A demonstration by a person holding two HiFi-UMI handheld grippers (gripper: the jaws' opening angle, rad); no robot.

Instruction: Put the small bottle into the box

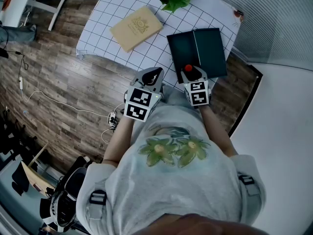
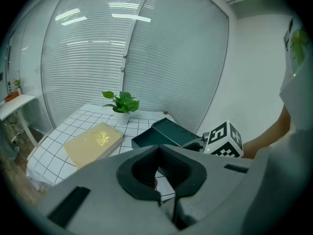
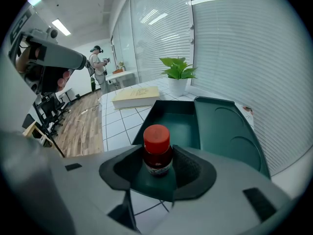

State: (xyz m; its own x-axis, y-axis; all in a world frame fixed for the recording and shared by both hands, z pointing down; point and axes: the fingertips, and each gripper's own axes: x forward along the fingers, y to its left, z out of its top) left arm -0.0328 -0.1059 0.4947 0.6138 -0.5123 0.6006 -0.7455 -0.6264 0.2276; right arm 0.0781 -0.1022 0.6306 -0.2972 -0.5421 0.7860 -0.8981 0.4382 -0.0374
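Judging by its size, the small bottle is taken to be light and rigid, with a smooth wall that is likely slippery, so a hold across the body below the red cap is favoured. It is clamped that way, upright, between the jaws of the right gripper, at the near edge of the open dark green box on the checked table. The left gripper is held alongside, and its jaws are seen together with nothing between them.
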